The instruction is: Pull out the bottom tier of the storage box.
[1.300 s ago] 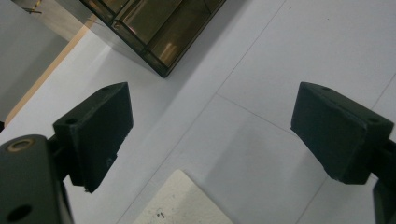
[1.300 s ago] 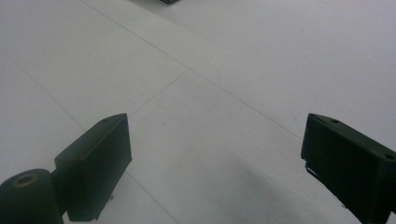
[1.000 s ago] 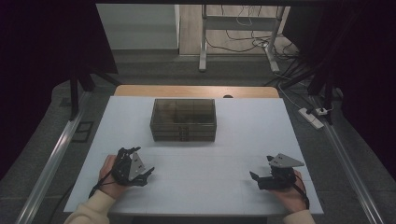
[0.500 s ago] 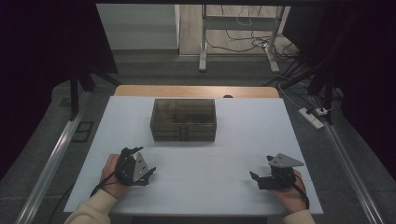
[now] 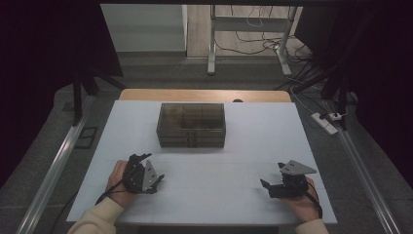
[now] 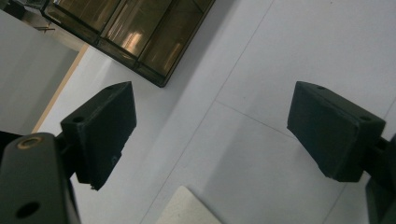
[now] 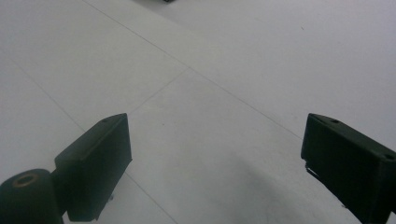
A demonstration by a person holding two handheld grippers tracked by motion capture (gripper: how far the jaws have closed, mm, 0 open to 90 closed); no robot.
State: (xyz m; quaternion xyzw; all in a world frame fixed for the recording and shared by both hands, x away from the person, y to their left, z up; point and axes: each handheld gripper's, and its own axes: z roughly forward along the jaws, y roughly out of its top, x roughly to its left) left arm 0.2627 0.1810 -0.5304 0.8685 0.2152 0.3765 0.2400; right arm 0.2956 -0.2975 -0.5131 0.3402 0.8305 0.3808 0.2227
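Observation:
A dark see-through box point(image 5: 191, 125) with several compartments and a front latch stands shut at the middle of the white table point(image 5: 243, 146). My left gripper point(image 5: 152, 181) rests near the front left of the table, held by a hand, jaws wide apart with nothing between them. In the left gripper view the gripper point(image 6: 212, 135) looks over bare table toward the box point(image 6: 135, 32) at the upper left. My right gripper point(image 5: 265, 187) lies near the front right, also open and empty. The right gripper view has its gripper point(image 7: 215, 163) over plain white tabletop.
Beyond the table's wooden far edge point(image 5: 204, 95) stand a metal frame point(image 5: 248, 39) and loose cables on the floor. A power strip point(image 5: 325, 123) lies to the right of the table. Rails run along both sides. A pale sleeve point(image 5: 97, 219) comes in at bottom left.
The left gripper has shifted slightly to the right and turned a little. The right gripper and the box have stayed put.

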